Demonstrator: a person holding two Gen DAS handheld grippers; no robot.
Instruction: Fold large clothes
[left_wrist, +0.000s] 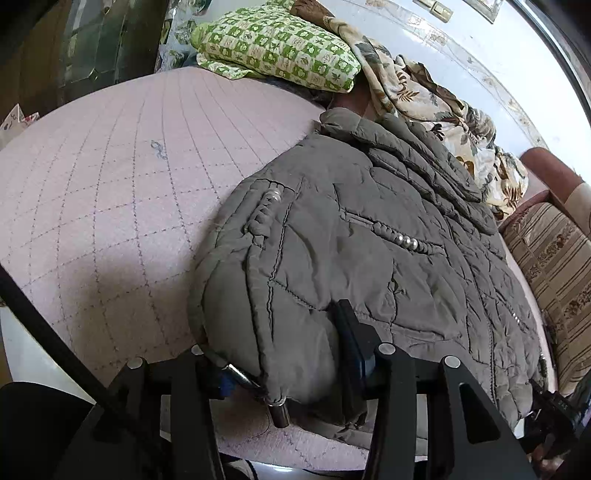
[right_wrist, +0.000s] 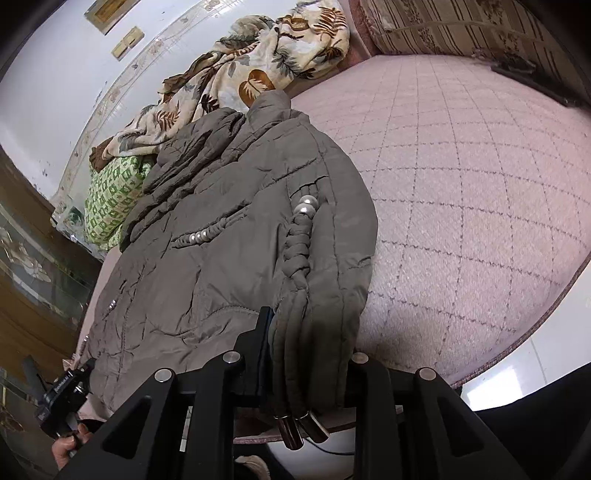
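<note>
A grey-green quilted jacket (left_wrist: 369, 240) lies spread on a pink quilted bed cover (left_wrist: 110, 184), collar away from me. My left gripper (left_wrist: 271, 332) is shut on the jacket's puffy near-left hem; its right finger (left_wrist: 349, 328) presses into the cloth and the other is mostly hidden under the edge. A metal-tipped drawstring (left_wrist: 279, 413) hangs from that hem. In the right wrist view my right gripper (right_wrist: 310, 332) is shut on the jacket's (right_wrist: 221, 240) near-right edge, bunched between its fingers (right_wrist: 264, 328), with cord tips (right_wrist: 295, 432) dangling below. The left gripper (right_wrist: 70, 395) shows there too, held by a hand.
A green patterned pillow (left_wrist: 277, 48) and a floral blanket (left_wrist: 424, 96) are heaped beyond the collar against a white wall. A striped cushion (left_wrist: 546, 258) borders the bed on the right. A dark wooden cabinet (right_wrist: 29, 258) stands on the left. The bed's near edge lies just under both grippers.
</note>
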